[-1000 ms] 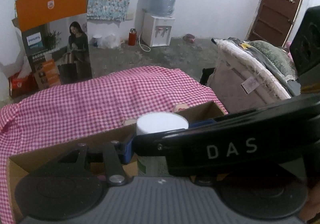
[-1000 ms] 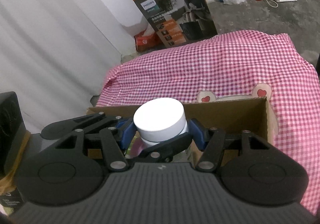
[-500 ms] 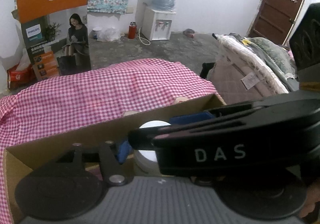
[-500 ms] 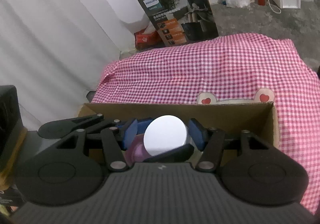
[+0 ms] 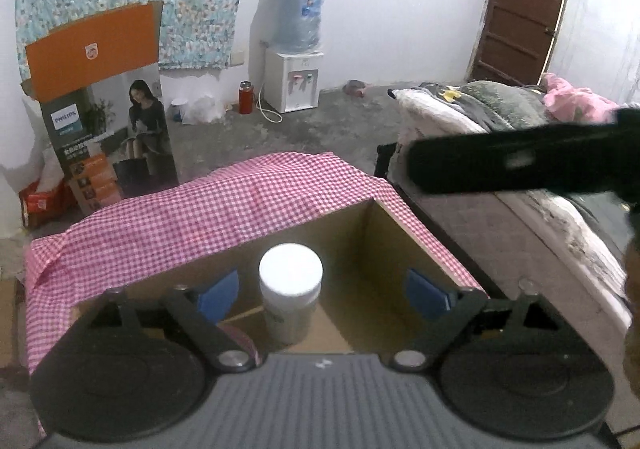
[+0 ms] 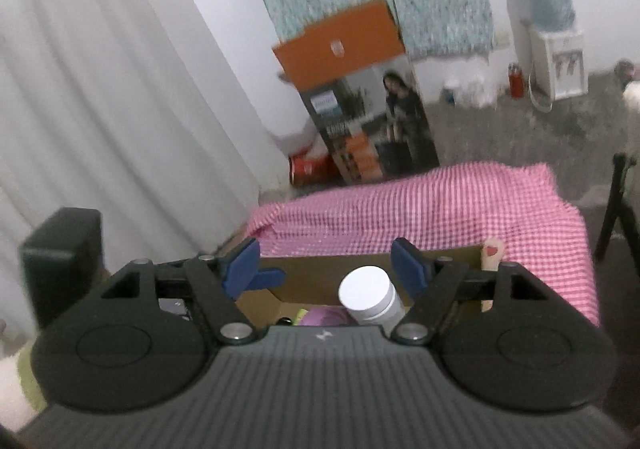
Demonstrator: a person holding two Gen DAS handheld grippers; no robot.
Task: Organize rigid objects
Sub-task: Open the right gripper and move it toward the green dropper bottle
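Note:
A white-lidded jar [image 5: 290,289] stands upright inside an open cardboard box [image 5: 400,225] on a table under a pink checked cloth [image 5: 224,209]. My left gripper [image 5: 322,295] hovers over the box, its jaws opening; the jar is between the blue pads [image 5: 218,295] but clear of them. The right gripper [image 6: 326,269] is above the box's near side with its jaws opening and nothing between them. The jar [image 6: 370,299] shows below it in the box [image 6: 320,273]. Its black arm [image 5: 520,161] crosses the left wrist view at upper right.
A purple thing [image 6: 320,317] lies in the box beside the jar. Beyond the table a tall orange printed carton [image 5: 108,121] stands on the floor, with a water dispenser [image 5: 294,81] behind. Bedding [image 5: 500,117] is to the right. A white curtain [image 6: 120,89] hangs to the left.
The jar went down into the box and both grippers let go of it. Both have opened, risen and pulled back. The right gripper no longer crosses the front of the left view.

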